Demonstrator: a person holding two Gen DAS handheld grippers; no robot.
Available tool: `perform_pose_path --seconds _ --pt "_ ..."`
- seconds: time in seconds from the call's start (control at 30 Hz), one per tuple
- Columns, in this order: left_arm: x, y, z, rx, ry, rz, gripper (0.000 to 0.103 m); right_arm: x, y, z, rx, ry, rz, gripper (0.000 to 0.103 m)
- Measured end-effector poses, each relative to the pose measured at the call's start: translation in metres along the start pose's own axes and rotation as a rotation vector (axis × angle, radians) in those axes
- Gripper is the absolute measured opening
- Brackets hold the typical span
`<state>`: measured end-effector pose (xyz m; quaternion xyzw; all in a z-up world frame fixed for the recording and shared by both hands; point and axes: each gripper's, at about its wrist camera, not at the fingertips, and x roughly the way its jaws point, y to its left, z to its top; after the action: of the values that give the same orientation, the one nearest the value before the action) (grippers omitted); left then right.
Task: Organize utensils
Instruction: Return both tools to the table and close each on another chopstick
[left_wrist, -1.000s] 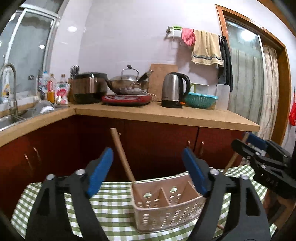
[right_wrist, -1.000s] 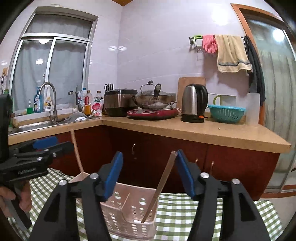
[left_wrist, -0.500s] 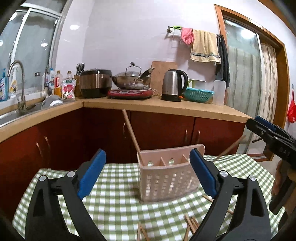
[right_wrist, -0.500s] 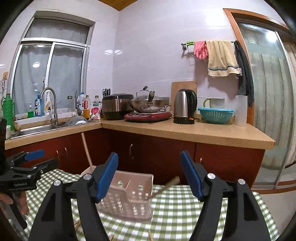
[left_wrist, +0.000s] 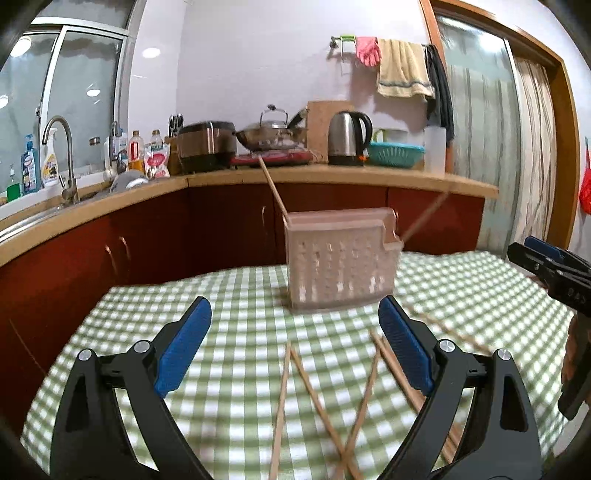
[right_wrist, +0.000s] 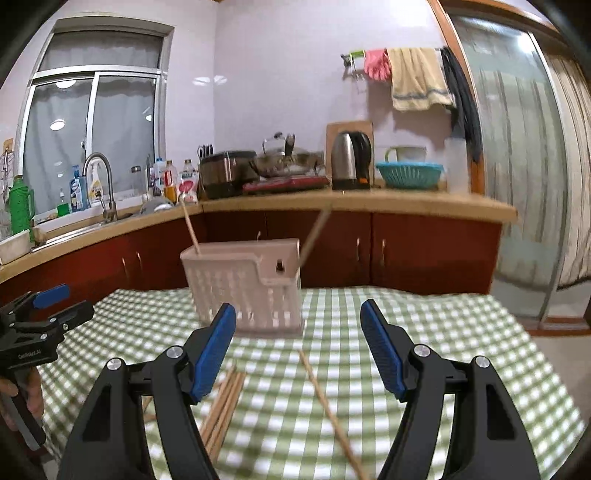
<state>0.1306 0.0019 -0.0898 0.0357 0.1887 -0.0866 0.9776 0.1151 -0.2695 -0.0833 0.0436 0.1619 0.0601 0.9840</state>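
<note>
A pale pink perforated utensil basket (left_wrist: 340, 266) (right_wrist: 243, 288) stands on the green checked tablecloth (left_wrist: 240, 295). One wooden chopstick (left_wrist: 273, 188) leans out of its left end and another (left_wrist: 424, 218) out of its right end. Several loose chopsticks (left_wrist: 314, 395) (right_wrist: 225, 406) lie crossed on the cloth in front of the basket. My left gripper (left_wrist: 293, 314) hovers open over them, nothing between its blue pads. My right gripper (right_wrist: 297, 310) is open too, above a single chopstick (right_wrist: 328, 402). Each gripper shows at the edge of the other's view (left_wrist: 524, 251) (right_wrist: 74, 302).
Dark red cabinets and a wooden counter (left_wrist: 332, 177) run behind the table, with a kettle (left_wrist: 347, 138), wok, rice cooker and teal basket (right_wrist: 408, 175). A sink with a tap (right_wrist: 101, 184) is at the left. A glass sliding door (right_wrist: 517, 184) is at the right.
Both grippers have pulled back from the basket and sunk, leaving a chopstick standing at each end. Their jaws have spread wider. The loose chopsticks on the cloth have come into view.
</note>
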Motion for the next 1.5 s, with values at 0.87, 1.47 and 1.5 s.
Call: perform_pose_path --seconds 0.87,1.47,1.5 --pt "-0.011 -0.015 -0.115 0.051 0.280 -0.069 0.046 -0.030 -0.001 -0.079 0.011 0.130 -0.008 0.068" --pt "-0.010 -0.021 -0.122 0.073 0.318 -0.103 0.006 -0.025 -0.004 -0.089 0.019 0.155 -0.018 0.068" --pt "-0.012 -0.021 -0.121 0.074 0.313 -0.103 0.006 -0.024 -0.005 -0.089 0.018 0.155 -0.021 0.068"
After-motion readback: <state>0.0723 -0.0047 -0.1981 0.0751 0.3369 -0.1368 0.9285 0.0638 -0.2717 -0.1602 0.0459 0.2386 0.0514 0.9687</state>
